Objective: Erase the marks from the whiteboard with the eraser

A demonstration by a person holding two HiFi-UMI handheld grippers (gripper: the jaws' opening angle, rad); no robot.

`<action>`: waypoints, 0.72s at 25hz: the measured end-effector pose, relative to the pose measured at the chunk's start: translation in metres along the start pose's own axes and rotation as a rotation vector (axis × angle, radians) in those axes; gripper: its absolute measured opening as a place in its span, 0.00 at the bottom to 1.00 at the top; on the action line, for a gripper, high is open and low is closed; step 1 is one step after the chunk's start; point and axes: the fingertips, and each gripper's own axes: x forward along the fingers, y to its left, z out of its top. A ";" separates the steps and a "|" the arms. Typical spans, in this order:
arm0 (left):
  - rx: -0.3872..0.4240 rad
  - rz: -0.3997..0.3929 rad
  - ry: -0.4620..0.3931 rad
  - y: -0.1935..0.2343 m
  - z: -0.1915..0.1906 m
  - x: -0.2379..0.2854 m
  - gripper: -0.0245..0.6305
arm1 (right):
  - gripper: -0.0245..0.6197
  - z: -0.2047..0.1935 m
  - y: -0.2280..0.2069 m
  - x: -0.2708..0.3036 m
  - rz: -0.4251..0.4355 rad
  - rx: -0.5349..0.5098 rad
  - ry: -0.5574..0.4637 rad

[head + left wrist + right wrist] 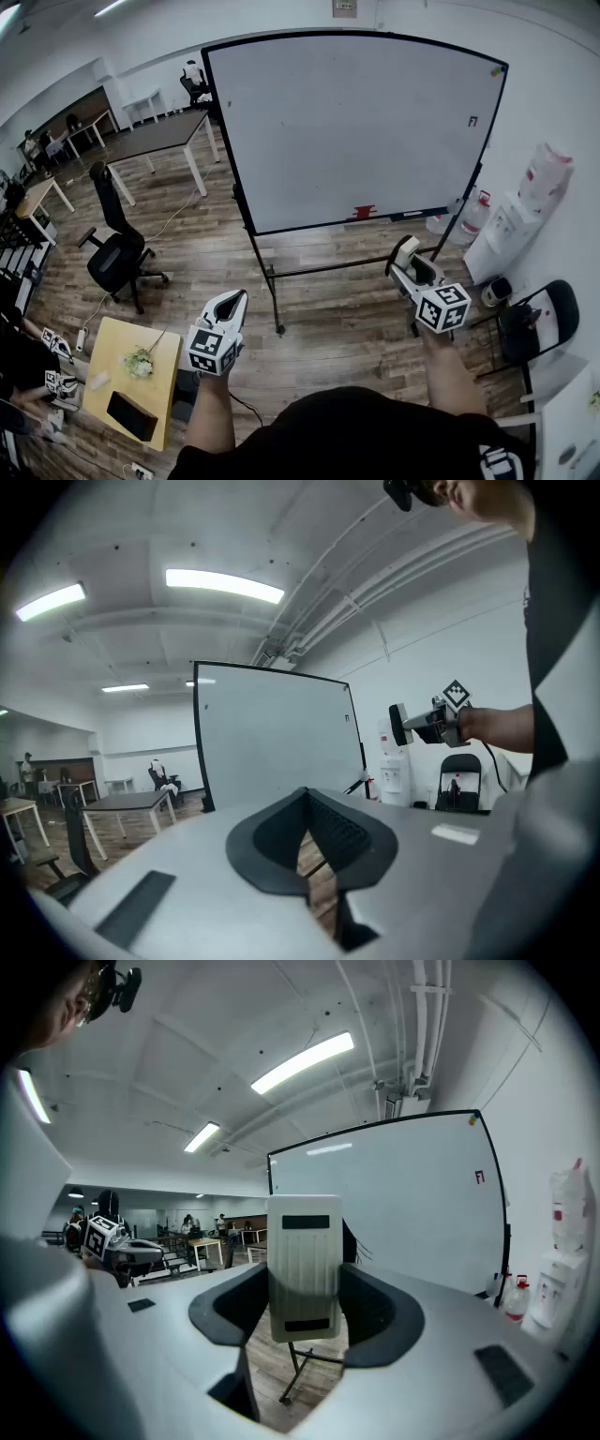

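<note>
White ribbed eraser (303,1241) sits upright, clamped between the jaws of the right gripper (305,1297), raised toward the whiteboard (356,131) but well apart from it. Left gripper (307,803) has its jaws together at the tips, nothing between them, and is held nearer the person. Board surface is mostly bare, with a red mark (364,212) near the bottom edge and a small dark mark (472,121) at right.
</note>
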 end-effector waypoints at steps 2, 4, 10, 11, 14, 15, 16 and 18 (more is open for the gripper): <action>0.009 -0.008 0.002 0.001 0.000 0.000 0.05 | 0.40 -0.001 0.008 0.004 0.003 -0.003 0.000; 0.013 -0.020 0.008 0.004 -0.007 -0.001 0.05 | 0.40 -0.003 0.016 0.009 0.005 -0.004 0.000; 0.005 -0.047 0.005 0.020 -0.010 -0.005 0.05 | 0.40 0.000 0.030 0.019 -0.013 0.015 -0.014; 0.006 -0.051 0.007 0.022 -0.011 -0.004 0.05 | 0.40 0.002 0.032 0.020 -0.017 0.015 -0.016; 0.001 -0.058 0.002 0.028 -0.009 -0.003 0.05 | 0.40 0.008 0.034 0.024 -0.025 0.003 -0.022; -0.004 -0.058 -0.002 0.030 -0.008 -0.002 0.05 | 0.40 0.009 0.034 0.026 -0.028 0.000 -0.023; -0.007 -0.058 -0.006 0.032 -0.007 -0.001 0.05 | 0.40 0.010 0.033 0.029 -0.031 -0.001 -0.024; -0.008 -0.055 -0.007 0.037 -0.010 0.001 0.05 | 0.40 0.011 0.032 0.035 -0.034 0.001 -0.023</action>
